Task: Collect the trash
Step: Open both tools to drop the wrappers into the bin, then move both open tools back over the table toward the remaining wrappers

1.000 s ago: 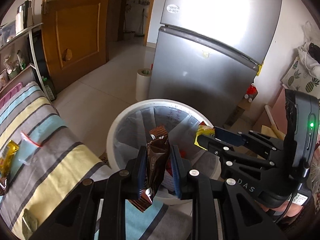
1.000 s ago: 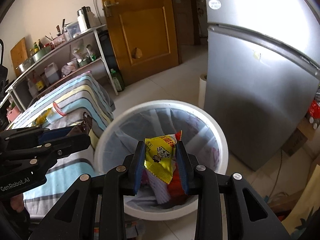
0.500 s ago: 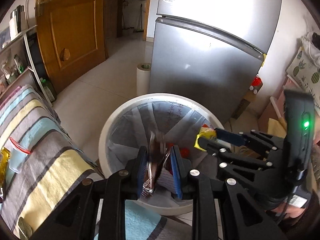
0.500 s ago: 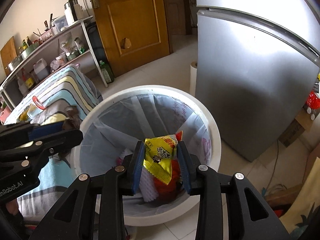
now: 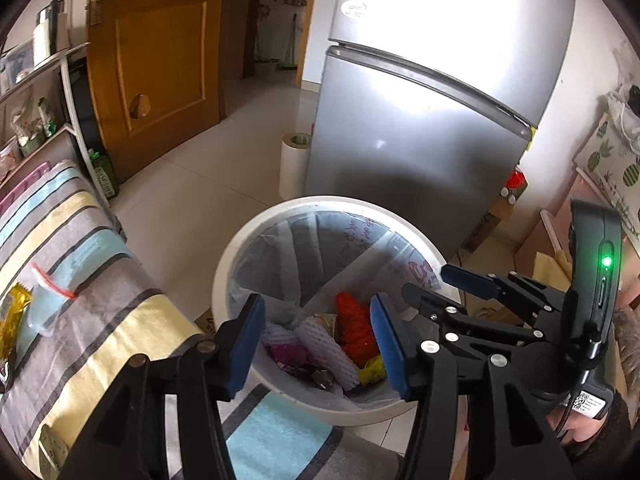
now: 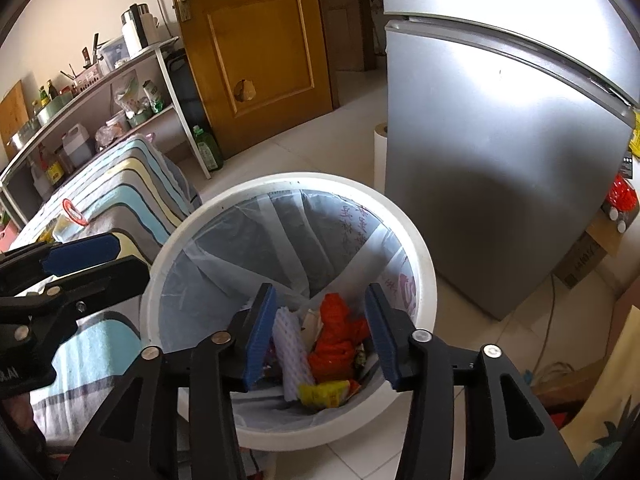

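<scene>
A white round bin (image 5: 224, 264) with a clear liner stands on the floor beside the striped table; it also shows in the right wrist view (image 6: 424, 256). Both grippers hover over it. My left gripper (image 5: 318, 344) is open and empty. My right gripper (image 6: 320, 338) is open and empty, and also shows in the left wrist view (image 5: 436, 284). In the bin lie a yellow wrapper (image 6: 324, 394), a brown wrapper (image 5: 320, 376), red trash (image 6: 336, 336) and white foam netting (image 6: 290, 352). A clear bag with a red strip (image 5: 46, 304) and a gold wrapper (image 5: 12, 316) lie on the striped cloth.
A silver fridge (image 5: 420, 128) stands just behind the bin. A white paper roll (image 5: 294, 168) stands on the floor by it. A wooden door (image 5: 160, 52) and a metal shelf rack (image 6: 100, 108) are at the left. Cardboard boxes (image 6: 588, 252) lie right of the fridge.
Both grippers opened over the bin. The brown wrapper dropped from the left one and the yellow wrapper from the right one; both now lie in the bin.
</scene>
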### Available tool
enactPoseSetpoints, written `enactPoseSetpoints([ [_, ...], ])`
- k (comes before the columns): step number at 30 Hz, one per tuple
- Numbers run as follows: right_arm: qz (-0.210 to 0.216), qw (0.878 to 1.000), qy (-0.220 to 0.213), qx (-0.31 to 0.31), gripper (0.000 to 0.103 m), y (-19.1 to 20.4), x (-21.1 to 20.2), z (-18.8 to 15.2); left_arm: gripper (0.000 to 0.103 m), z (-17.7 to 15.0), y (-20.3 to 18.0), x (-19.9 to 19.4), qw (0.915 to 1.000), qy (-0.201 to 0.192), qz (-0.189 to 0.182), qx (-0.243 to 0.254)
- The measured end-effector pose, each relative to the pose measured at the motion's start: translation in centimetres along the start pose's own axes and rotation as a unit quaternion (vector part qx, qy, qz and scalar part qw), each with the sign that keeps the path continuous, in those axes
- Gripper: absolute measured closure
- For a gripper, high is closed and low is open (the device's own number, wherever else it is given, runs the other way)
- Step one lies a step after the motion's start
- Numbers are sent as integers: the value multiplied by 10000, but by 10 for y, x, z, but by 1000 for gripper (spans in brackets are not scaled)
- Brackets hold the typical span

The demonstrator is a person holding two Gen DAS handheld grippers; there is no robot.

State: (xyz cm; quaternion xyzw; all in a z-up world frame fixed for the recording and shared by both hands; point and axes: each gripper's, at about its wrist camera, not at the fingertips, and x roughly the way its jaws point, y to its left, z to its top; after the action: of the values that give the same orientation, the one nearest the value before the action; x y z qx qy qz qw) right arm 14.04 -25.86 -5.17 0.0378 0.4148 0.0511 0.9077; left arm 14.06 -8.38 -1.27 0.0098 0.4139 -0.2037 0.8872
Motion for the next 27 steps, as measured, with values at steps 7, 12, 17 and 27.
enactPoseSetpoints([
  [7, 116, 9997, -194, -22, 50, 12, -16, 1, 40, -5, 14, -26, 9995, -266, 134, -130],
  [12, 324, 9986, -407, -134, 49, 29, -30, 3, 38, -13, 33, -49, 9981, -444, 296, -319],
  [17, 566, 9965, -511, -353, 48, 56, -39, 4, 36, -26, 60, -73, 9949, -620, 607, -521],
  [27, 1182, 9891, -458, -747, 48, 121, -42, -4, 34, -65, 129, -128, 9835, -846, 1167, -1091],
])
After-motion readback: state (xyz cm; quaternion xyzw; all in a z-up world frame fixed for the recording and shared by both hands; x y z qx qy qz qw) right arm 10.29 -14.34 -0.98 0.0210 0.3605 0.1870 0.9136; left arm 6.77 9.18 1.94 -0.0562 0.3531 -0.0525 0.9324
